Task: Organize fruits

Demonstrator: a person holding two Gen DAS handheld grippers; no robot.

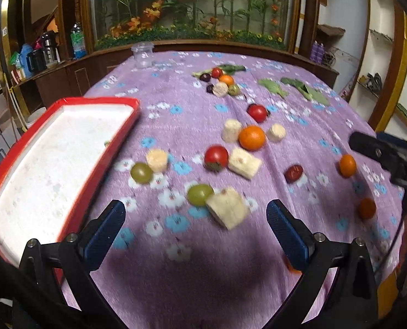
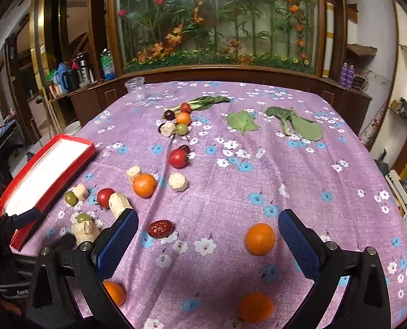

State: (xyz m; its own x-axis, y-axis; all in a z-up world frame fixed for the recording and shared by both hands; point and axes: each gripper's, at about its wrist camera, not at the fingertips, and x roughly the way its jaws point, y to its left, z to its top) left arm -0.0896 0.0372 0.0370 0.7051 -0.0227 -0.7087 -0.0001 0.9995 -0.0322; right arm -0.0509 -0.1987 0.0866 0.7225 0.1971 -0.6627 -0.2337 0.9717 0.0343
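Fruit lies scattered on a purple flowered cloth [image 1: 192, 246]. My left gripper [image 1: 196, 219] is open and holds nothing. Just beyond its fingers lie a green grape [image 1: 199, 194] and a pale cut chunk [image 1: 227, 210]. Farther off are a red tomato [image 1: 216, 156], an orange [image 1: 252, 137] and a second grape [image 1: 141, 172]. A red tray with a white floor [image 1: 52, 161] sits to the left. My right gripper [image 2: 207, 235] is open and holds nothing. An orange [image 2: 259, 238] lies just inside its right finger, and a red date [image 2: 160, 228] lies near its left finger.
Green leaves [image 2: 299, 124] and a small cluster of fruit [image 2: 177, 122] lie at the far side of the cloth. A clear plastic jar [image 2: 135, 88] stands at the far left corner. More oranges [image 2: 255, 307] lie close to me. A wooden counter with bottles [image 2: 80, 71] stands behind.
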